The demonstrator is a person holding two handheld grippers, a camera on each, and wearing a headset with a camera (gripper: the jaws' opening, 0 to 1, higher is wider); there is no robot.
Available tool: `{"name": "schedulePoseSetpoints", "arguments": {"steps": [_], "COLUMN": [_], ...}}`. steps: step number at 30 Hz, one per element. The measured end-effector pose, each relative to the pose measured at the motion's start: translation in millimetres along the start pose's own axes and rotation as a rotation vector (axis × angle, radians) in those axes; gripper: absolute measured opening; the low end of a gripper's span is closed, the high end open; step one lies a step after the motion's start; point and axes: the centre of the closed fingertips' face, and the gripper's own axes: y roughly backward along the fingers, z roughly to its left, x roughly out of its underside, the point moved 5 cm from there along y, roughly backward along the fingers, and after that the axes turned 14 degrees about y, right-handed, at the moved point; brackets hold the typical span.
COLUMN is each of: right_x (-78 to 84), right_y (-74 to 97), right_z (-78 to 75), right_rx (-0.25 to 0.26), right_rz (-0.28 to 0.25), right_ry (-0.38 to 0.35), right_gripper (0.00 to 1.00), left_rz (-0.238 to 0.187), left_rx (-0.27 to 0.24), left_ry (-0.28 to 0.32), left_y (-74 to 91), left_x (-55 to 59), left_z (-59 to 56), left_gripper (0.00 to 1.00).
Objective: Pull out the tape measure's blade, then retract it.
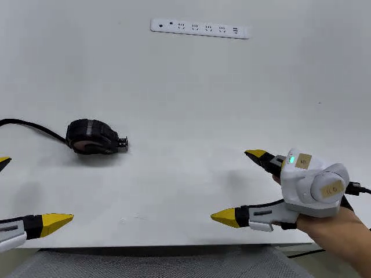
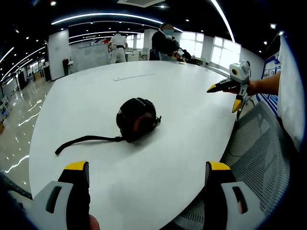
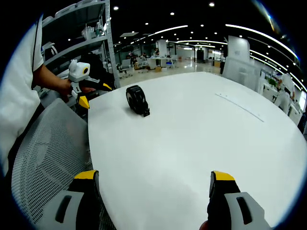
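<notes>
In the head view the tape measure lies on the table at middle left, its strap running off the left edge. A power strip lies at upper centre. The left gripper is lower left, the right gripper lower right.

The smooth white tabletop is looking matt, barely reflecting the ceiling lights. The round black tape measure is showing a dull, rubbery plastic case. The white plastic shell of the right gripper is gleaming softly, and the grey chair back is showing perforated mesh.
</notes>
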Motion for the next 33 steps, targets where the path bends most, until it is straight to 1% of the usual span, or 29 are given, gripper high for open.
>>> {"name": "schedulePoseSetpoints", "arguments": {"steps": [4, 10, 14, 21, 24, 30, 33], "right_x": [2.1, 6.2, 8.5, 8.8, 6.5, 8.1, 8.5], "right_y": [5.6, 11.4, 15.6, 18.4, 20.1, 19.7, 19.5], "right_z": [1.0, 0.2, -0.3, -2.6, -4.3, -3.8, -3.0], "right_rx": [0.004, 0.015, 0.023, 0.036, 0.041, 0.037, 0.036], "right_rz": [0.005, 0.012, 0.014, 0.015, 0.01, 0.018, 0.02], "right_ry": [-0.008, -0.019, -0.024, -0.025, -0.027, -0.025, -0.022], "right_gripper": [0.99, 0.99, 0.99, 0.99, 0.99, 0.99, 0.99], "left_rz": [-0.004, -0.002, -0.002, 0.005, 0.007, 0.011, 0.016], "left_rx": [0.007, 0.001, -0.003, 0.0, 0.003, 0.01, 0.011], "left_ry": [0.009, 0.002, -0.018, -0.03, -0.037, -0.038, -0.037], "left_y": [2.4, 5.4, 8.7, 9.4, 9.0, 8.4, 8.4], "left_x": [0.9, 1.2, -0.1, 0.4, 0.5, 1.0, 3.0], "left_z": [-0.3, 3.3, 5.4, 5.5, 4.5, 3.1, 3.3], "left_gripper": [0.99, 0.99, 0.99, 0.99, 0.99, 0.99, 0.98]}}
